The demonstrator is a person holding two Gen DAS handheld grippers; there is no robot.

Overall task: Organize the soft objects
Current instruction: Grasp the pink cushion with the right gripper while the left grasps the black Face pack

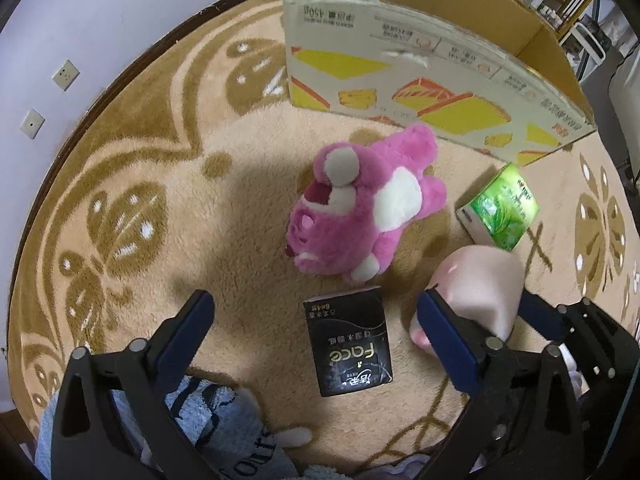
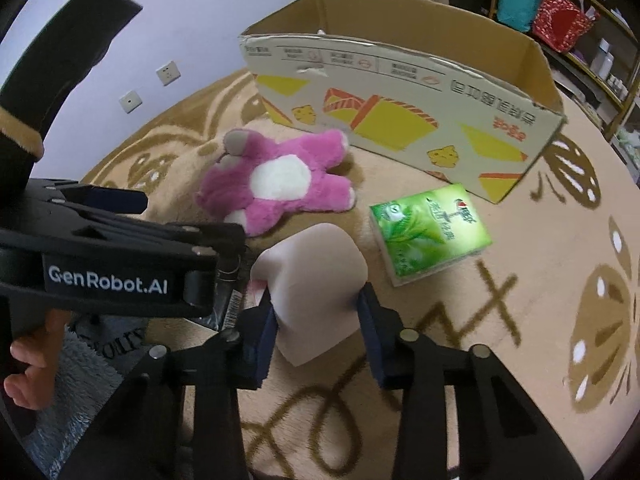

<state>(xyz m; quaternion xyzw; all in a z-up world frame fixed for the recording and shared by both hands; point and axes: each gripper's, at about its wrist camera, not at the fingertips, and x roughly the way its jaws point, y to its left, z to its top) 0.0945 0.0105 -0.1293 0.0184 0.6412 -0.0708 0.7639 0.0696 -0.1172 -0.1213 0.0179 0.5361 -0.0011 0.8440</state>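
Observation:
A pink plush bear (image 1: 360, 208) lies on the rug in front of a cardboard box (image 1: 420, 92); it also shows in the right wrist view (image 2: 280, 184). My left gripper (image 1: 316, 320) is open above a black tissue pack (image 1: 348, 344). My right gripper (image 2: 316, 312) is shut on a pale pink squishy toy (image 2: 316, 280), held just above the rug; that toy also shows in the left wrist view (image 1: 484, 280). A green tissue pack (image 2: 428, 232) lies right of the bear, also in the left wrist view (image 1: 500, 208).
The open box (image 2: 400, 120) stands at the far side of the beige patterned rug (image 2: 520, 280). A blue-grey towel (image 1: 216, 420) lies under my left gripper. Shelves with bags (image 2: 552, 12) stand behind the box. A wall with sockets (image 2: 168, 74) is at the left.

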